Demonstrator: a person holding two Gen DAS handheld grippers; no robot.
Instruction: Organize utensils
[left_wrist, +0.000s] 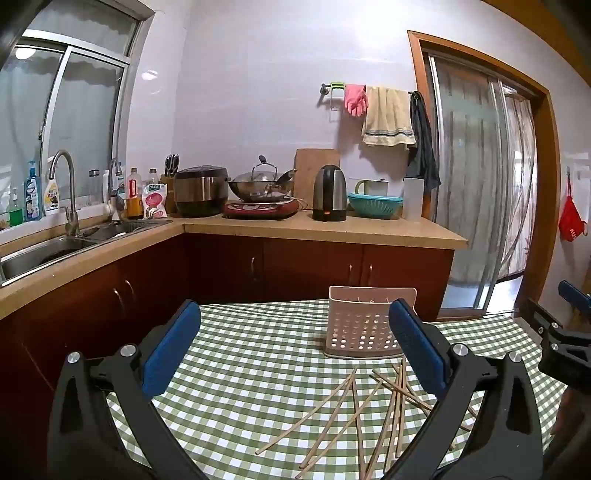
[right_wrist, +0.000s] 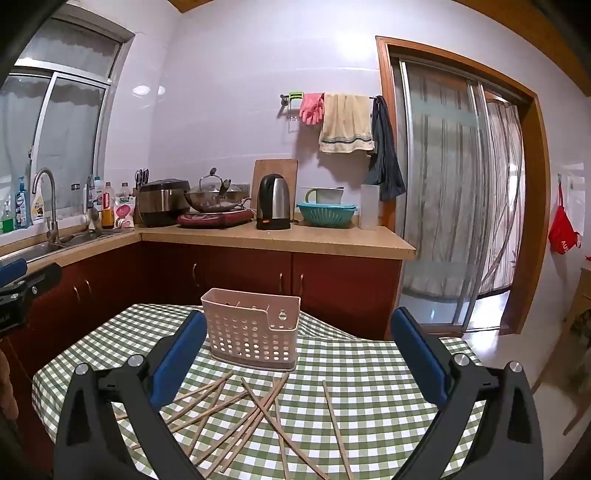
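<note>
Several wooden chopsticks (left_wrist: 354, 413) (right_wrist: 255, 413) lie scattered and crossed on the green checked tablecloth (left_wrist: 251, 354) (right_wrist: 369, 373). Behind them stands a pale pink perforated utensil basket (left_wrist: 360, 325) (right_wrist: 251, 332), upright, with a few stick tips showing inside. My left gripper (left_wrist: 295, 332) hovers open above the cloth, left of the pile, nothing between its blue pads. My right gripper (right_wrist: 299, 343) is open too, above the sticks and just in front of the basket. Each gripper shows at the edge of the other's view: the right one (left_wrist: 569, 325), the left one (right_wrist: 18, 284).
The table's far edge drops toward dark red cabinets (left_wrist: 280, 269). On the counter (right_wrist: 280, 236) behind stand a kettle (right_wrist: 273, 201), a wok, a rice cooker and a teal colander. A sink (left_wrist: 44, 251) lies at the left, a sliding door (right_wrist: 458, 192) at the right.
</note>
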